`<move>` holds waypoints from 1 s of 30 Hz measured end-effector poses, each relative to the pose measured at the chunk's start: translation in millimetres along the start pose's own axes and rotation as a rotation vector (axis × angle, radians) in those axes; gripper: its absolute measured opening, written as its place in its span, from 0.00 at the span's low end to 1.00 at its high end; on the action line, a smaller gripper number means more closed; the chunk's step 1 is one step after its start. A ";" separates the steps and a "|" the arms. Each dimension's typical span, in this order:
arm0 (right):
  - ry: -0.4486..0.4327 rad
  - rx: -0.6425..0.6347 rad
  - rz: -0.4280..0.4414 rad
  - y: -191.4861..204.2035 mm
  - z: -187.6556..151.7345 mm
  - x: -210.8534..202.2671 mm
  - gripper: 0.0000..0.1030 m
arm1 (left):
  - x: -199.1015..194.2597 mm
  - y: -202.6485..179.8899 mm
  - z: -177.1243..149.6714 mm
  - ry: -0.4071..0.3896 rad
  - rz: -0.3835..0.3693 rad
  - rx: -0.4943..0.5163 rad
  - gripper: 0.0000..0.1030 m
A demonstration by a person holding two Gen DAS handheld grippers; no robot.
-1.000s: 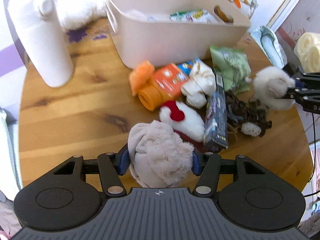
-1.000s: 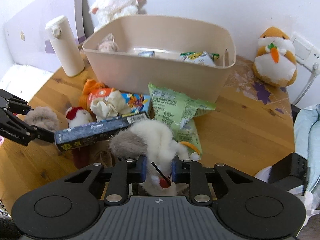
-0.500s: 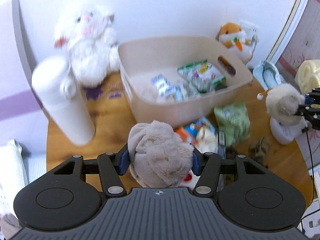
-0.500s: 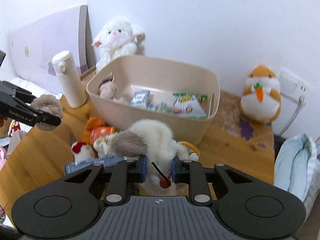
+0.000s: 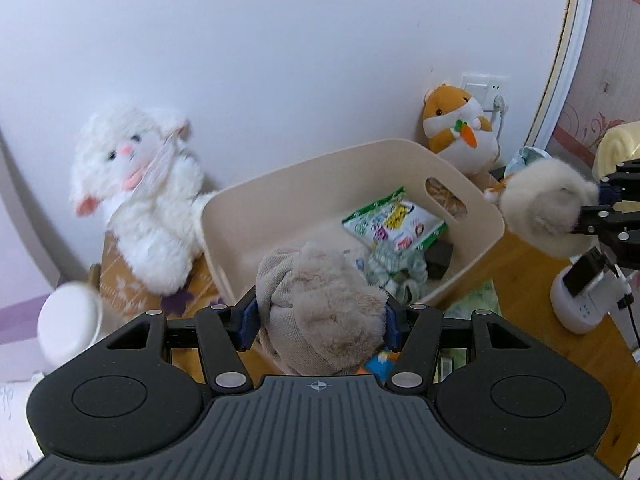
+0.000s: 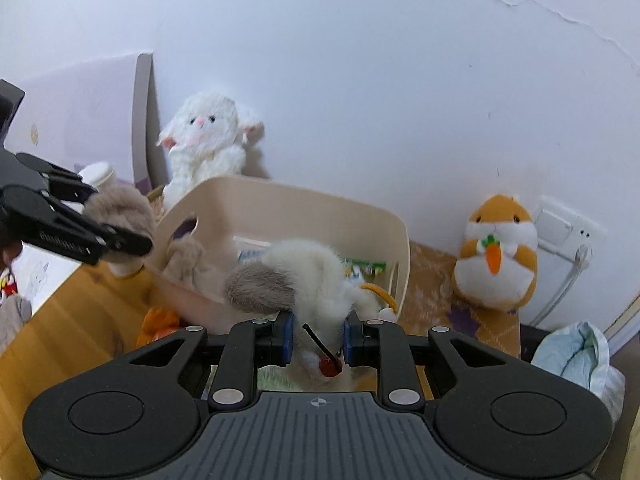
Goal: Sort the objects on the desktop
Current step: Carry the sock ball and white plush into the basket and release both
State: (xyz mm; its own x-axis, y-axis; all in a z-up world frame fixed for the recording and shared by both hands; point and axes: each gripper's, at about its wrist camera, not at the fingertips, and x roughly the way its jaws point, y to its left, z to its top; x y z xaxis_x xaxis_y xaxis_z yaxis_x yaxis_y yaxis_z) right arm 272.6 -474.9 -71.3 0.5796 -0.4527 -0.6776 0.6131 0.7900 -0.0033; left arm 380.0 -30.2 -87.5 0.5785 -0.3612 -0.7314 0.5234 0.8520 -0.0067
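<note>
My left gripper is shut on a beige plush toy, held in the air at the near rim of the cream bin. My right gripper is shut on a white plush toy with a grey ear and a red nose, also lifted, in front of the same cream bin. In the left wrist view the right gripper and its white plush toy hang at the bin's right. In the right wrist view the left gripper with its beige plush toy hangs at the bin's left.
The bin holds snack packets and a small beige plush. A white lamb plush and an orange hamster plush lean on the wall behind it. A white bottle stands left. A white device stands right; orange items lie below.
Both grippers have risen from the wooden table with their plush toys still gripped, and both views have tilted up toward the bin and the wall. The pile of items on the table has dropped out of sight.
</note>
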 end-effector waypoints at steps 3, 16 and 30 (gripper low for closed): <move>-0.008 0.006 -0.007 -1.1 12.3 12.0 0.21 | 10.5 -4.7 12.5 -0.009 0.008 0.013 0.57; 0.047 0.059 -0.039 -6.4 37.2 93.4 0.21 | 74.0 -13.4 34.2 0.060 0.056 0.014 0.57; 0.154 0.066 -0.083 -9.8 16.3 143.2 0.45 | 111.6 -9.7 24.1 0.100 0.076 -0.046 0.76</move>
State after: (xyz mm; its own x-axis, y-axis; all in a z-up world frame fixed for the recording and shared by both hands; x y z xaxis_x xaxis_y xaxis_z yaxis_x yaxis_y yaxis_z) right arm 358.4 -554.3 -156.3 0.4394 -0.4426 -0.7817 0.6926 0.7211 -0.0190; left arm 454.5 -87.9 -152.6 0.5487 -0.2573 -0.7954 0.4500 0.8928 0.0216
